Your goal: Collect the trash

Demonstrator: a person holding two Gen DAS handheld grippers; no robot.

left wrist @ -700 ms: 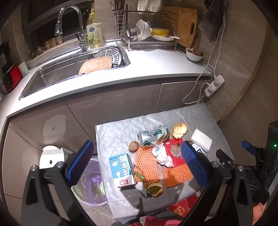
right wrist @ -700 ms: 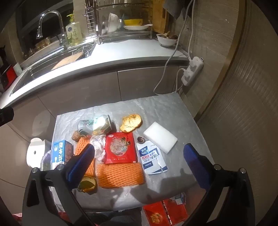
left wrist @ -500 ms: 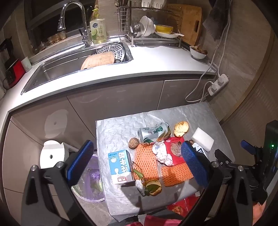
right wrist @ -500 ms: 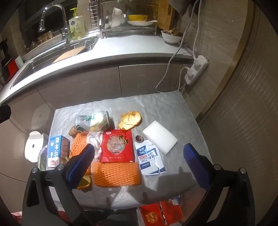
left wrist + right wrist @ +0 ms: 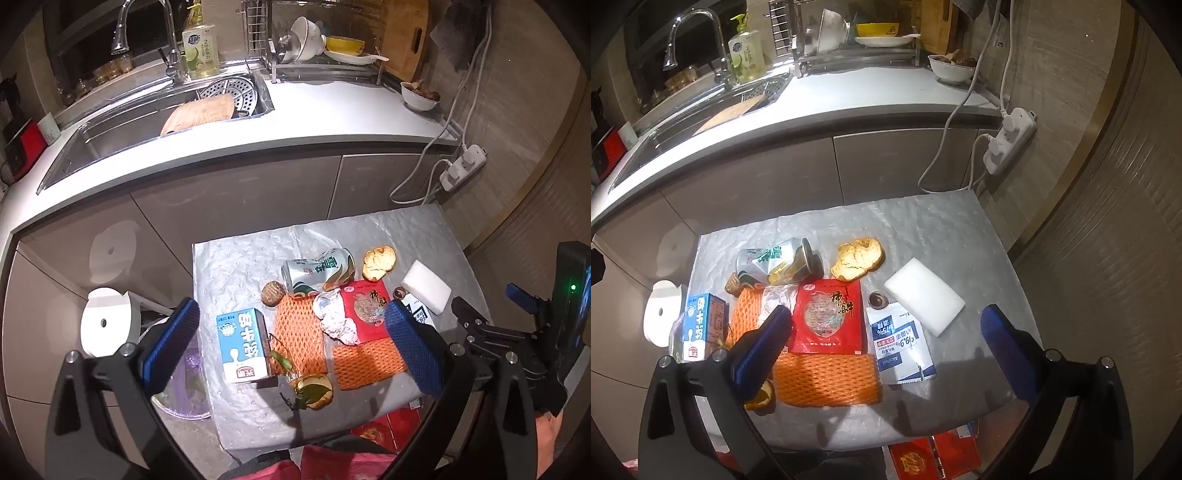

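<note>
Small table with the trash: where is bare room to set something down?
The table is bare along its far edge, behind the crushed can and the dried peel. The near right corner, right of the alcohol wipe packet and white sponge, is free too. The near left is crowded: milk carton, orange nets, red packet.

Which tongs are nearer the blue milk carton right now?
Left. The left tongs, open, hover above the table with the blue milk carton between their fingers in view. The right tongs, also open, hover over the red packet, with the carton off to their left.
</note>
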